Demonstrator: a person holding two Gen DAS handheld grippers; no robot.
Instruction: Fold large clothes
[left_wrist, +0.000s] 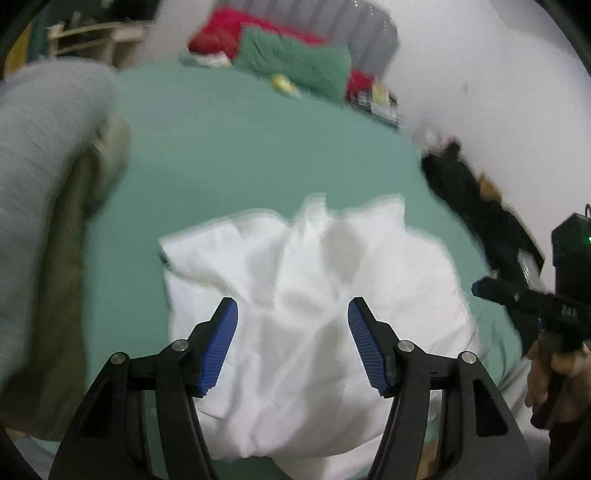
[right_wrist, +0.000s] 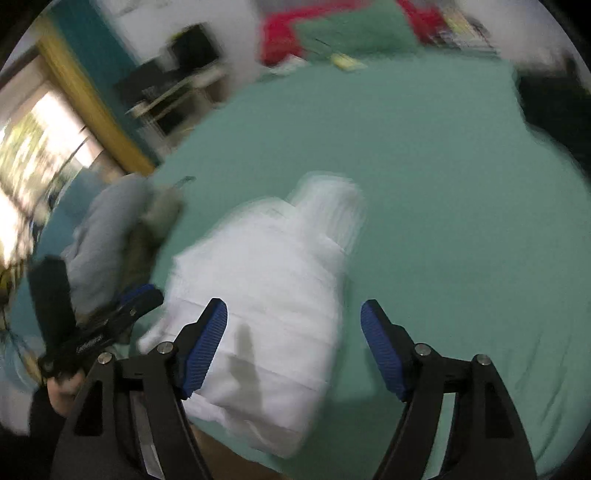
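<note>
Both the left hand-held gripper (left_wrist: 293, 317) and right hand-held gripper (right_wrist: 294, 319) hover released, grasping nothing, above a rumpled white garment (left_wrist: 314, 332) on the green-sheeted bed (left_wrist: 240, 147).

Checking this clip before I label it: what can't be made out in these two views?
- White garment: motion blur in both views hides its type and fold lines; the left gripper covers its near edge.
- Grey and olive clothes pile: blurred, cut by the left wrist view's edge.
- Black item by the wall: smeared, unidentifiable.
- Right gripper: open, empty; contact with the bed sheet unclear.
</note>
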